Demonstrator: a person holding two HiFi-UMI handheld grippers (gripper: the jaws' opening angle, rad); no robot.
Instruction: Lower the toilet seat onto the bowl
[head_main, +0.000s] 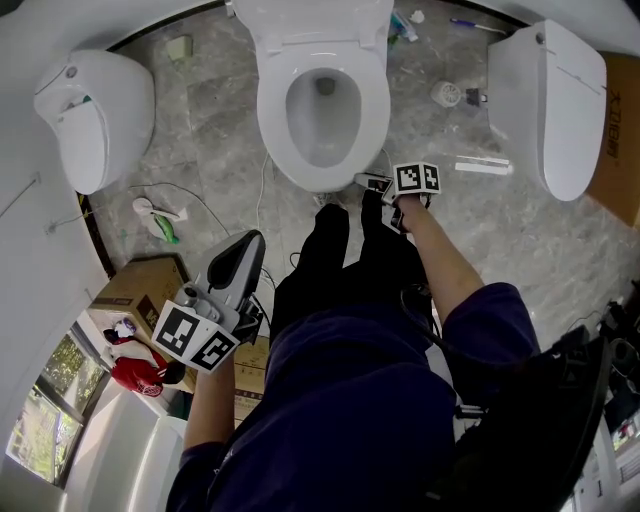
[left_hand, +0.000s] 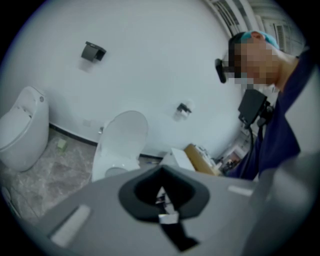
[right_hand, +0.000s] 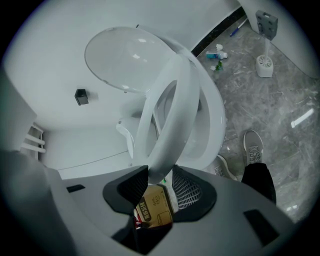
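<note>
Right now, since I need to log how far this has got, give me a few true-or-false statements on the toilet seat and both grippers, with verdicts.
1. The right gripper has the toilet seat between its jaws. True.
2. The seat lies flat on the bowl. False: it is tilted up, clear of the rim.
3. The lid stands raised near the wall. True.
4. The left gripper grips the lid. False: it is held back from the toilet, jaws together, empty.
</note>
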